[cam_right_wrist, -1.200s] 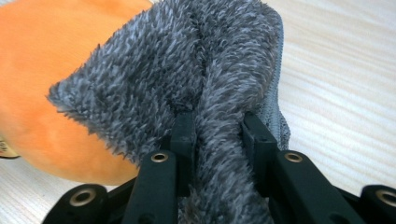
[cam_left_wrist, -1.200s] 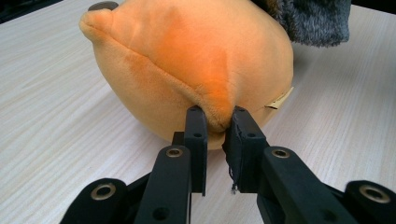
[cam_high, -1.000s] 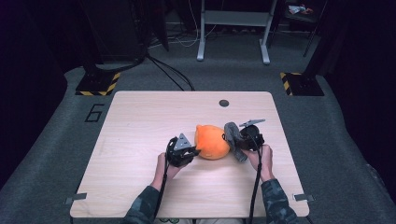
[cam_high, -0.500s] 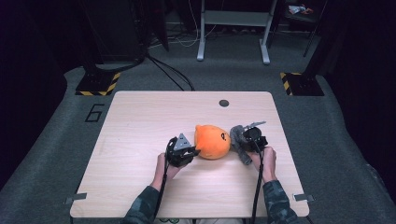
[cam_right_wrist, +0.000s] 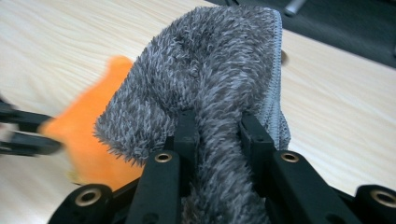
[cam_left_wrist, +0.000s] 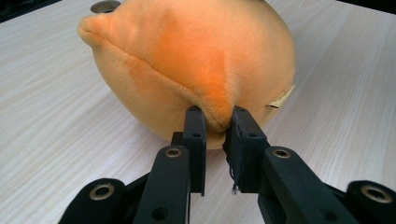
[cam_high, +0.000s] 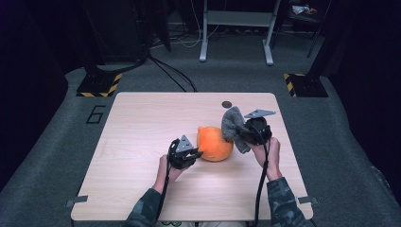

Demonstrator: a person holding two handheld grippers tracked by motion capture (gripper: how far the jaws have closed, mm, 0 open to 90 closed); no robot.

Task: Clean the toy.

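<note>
Orange plush toy pinned by the left tongs; grey cloth raised beside it in the right tongs.

Left tongs [cam_left_wrist: 215, 128] are pressed together on a fold of the orange plush toy [cam_high: 215, 143] at its near seam; the toy rests on the surface [cam_high: 142, 123], near centre. The grip takes in only a small pinch of pile, so in my judgement a sideways push from wiping could pull the fabric free and let the toy roll. Right tongs [cam_right_wrist: 215, 126] pinch the grey cloth [cam_right_wrist: 205, 70], bunched and standing upright, held just beside the toy's right flank and off the surface. The cloth's loose lower end hangs free [cam_high: 241, 142]; it could snag or drag rather than wipe cleanly. A dark round inset [cam_high: 227, 104] lies farther back, well apart.
</note>
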